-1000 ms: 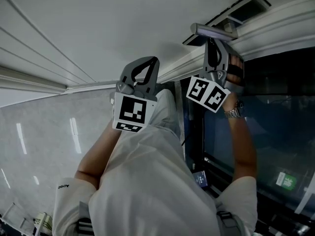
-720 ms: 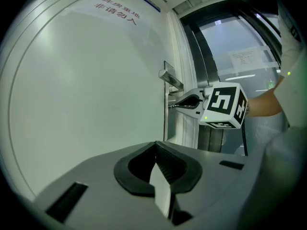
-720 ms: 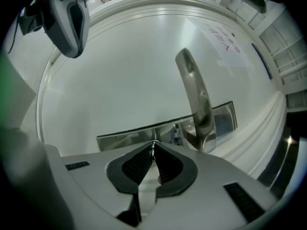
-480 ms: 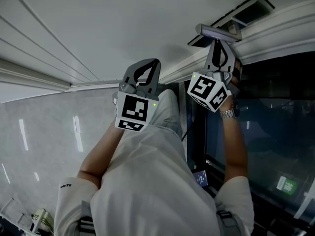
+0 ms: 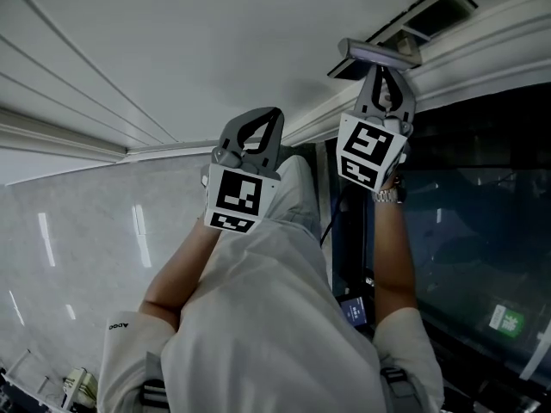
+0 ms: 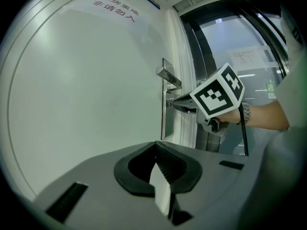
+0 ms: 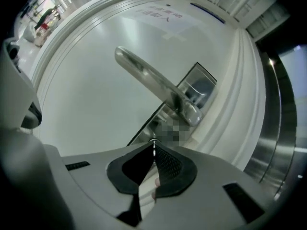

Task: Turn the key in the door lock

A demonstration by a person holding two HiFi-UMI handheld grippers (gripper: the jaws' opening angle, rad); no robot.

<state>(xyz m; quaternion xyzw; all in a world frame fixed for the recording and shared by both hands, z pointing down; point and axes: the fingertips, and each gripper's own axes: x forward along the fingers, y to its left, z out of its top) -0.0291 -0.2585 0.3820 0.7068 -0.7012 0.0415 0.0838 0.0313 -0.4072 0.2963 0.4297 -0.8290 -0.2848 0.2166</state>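
The right gripper [image 5: 377,67], jaws just closed, pinches what seems the small metal key [image 7: 154,140], dead ahead in the steel lock plate [image 7: 144,127] below the silver lever handle [image 7: 153,83], near the edge of the white door [image 7: 86,109]; the left gripper [image 6: 154,150], pressed together and empty, hangs farther off.

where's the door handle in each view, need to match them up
Head view: door handle at the top, right of centre.
Left gripper view: door handle just above centre, sticking out near the door's right edge.
Right gripper view: door handle as a large lever slanting across the centre.
Shared landmark: the white door behind it.
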